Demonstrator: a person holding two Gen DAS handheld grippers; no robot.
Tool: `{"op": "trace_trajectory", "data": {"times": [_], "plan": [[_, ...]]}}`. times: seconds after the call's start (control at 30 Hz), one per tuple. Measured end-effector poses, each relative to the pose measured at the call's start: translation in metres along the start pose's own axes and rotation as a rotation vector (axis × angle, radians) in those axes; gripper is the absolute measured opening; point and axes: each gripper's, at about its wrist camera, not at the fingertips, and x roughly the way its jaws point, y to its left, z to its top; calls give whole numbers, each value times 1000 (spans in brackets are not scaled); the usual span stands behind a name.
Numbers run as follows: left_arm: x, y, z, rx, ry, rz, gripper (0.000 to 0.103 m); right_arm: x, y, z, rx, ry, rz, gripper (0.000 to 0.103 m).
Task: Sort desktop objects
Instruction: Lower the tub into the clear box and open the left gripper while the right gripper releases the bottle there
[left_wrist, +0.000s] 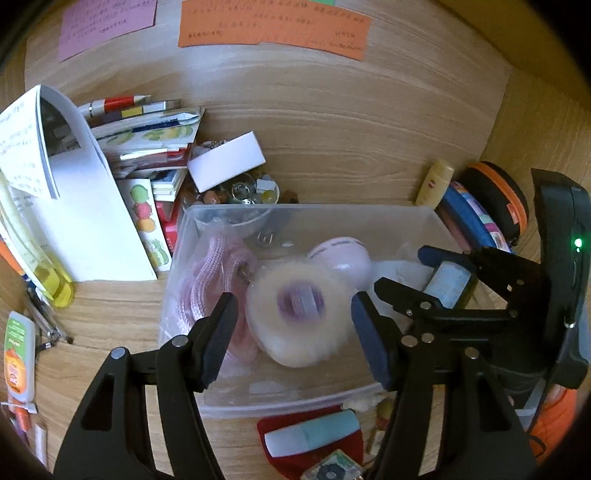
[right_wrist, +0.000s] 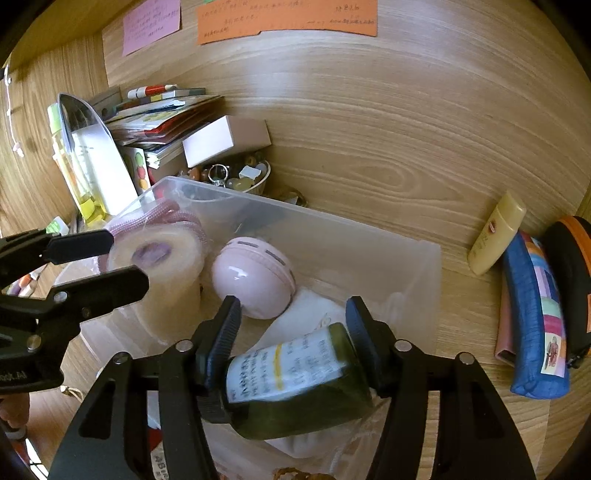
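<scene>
The dark green bottle (right_wrist: 295, 380) between the half-open right tool (right_wrist: 291, 325) looks rigid, smooth and slippery, best gripped across its labelled body, while the left tool (left_wrist: 291, 317) hovers half-open over the tape roll (left_wrist: 299, 314).

A tape roll (left_wrist: 297, 314) lies in the bin (left_wrist: 424, 221) mid-desk (left_wrist: 332, 122), books (left_wrist: 147, 136) stacked left, pouch (left_wrist: 471, 218) right.

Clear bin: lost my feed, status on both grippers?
Left gripper open over tape roll. Right gripper around green bottle above clear bin. Nothing blocking.
</scene>
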Motion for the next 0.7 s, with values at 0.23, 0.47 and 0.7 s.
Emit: {"op": "trace_trajectory", "data": {"times": [0.23,0.47,0.7], "plan": [[-16,0,-3,-11,-23,14,65,-12,-1,2,24,-39,12,71],[-44,8,-12,-27,-59,41,77,-31,-3,8,34,-76,26,83],[-73,5,-23,-35,-102,53,93,-65,3,14,30,-134,29,85]]}}
